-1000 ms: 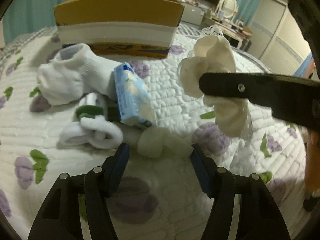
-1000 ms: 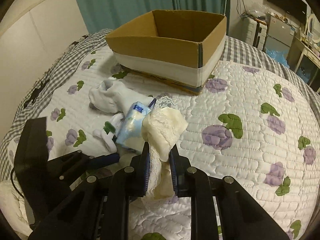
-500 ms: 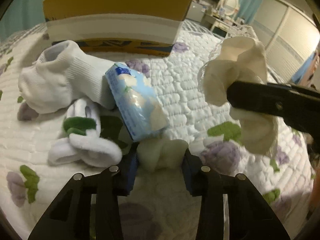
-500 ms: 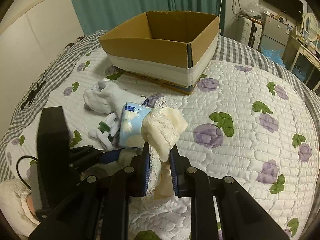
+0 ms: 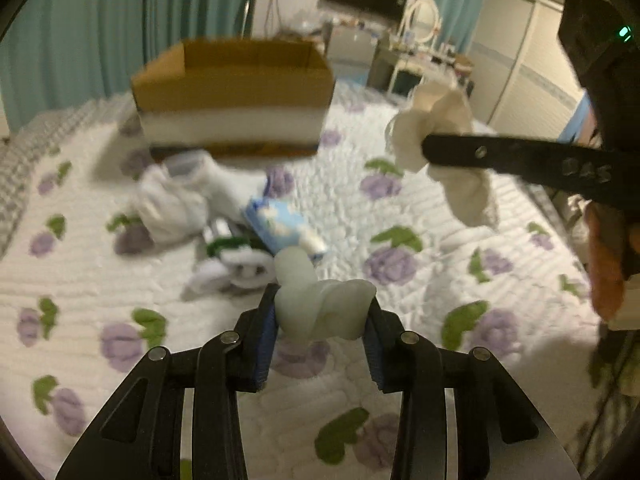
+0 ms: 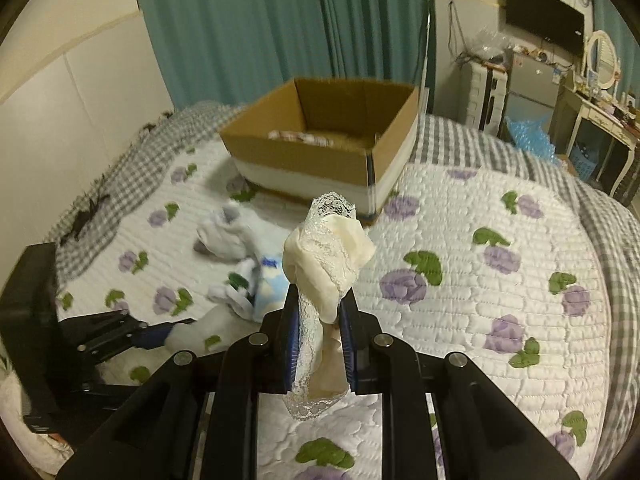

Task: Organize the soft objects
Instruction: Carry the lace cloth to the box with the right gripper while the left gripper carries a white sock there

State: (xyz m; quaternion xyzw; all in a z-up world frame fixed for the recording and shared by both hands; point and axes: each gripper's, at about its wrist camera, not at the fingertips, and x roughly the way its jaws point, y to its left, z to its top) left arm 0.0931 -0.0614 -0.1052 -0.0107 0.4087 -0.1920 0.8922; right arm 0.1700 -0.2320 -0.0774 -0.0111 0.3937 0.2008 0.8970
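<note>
My left gripper [image 5: 320, 316] is shut on a small white soft bundle [image 5: 320, 304] and holds it above the quilt. My right gripper [image 6: 318, 320] is shut on a cream lace-trimmed cloth [image 6: 326, 256], also held in the air; it shows in the left wrist view [image 5: 440, 140] at the right. The open cardboard box [image 6: 332, 132] stands at the far side of the bed [image 5: 236, 92]. On the quilt before it lie white socks [image 5: 180, 196], a blue tissue pack [image 5: 280, 224] and a green-and-white sock [image 5: 236, 256].
The bed has a white quilt with purple flowers [image 6: 500, 300] and a grey checked blanket [image 6: 120, 184] at the left edge. Teal curtains [image 6: 260, 32], a dresser with mirror [image 6: 600, 76] and a TV [image 6: 544, 28] stand behind.
My left gripper closed on the small white bundle and lifted it off the quilt. My right gripper rose with the cream cloth still in it.
</note>
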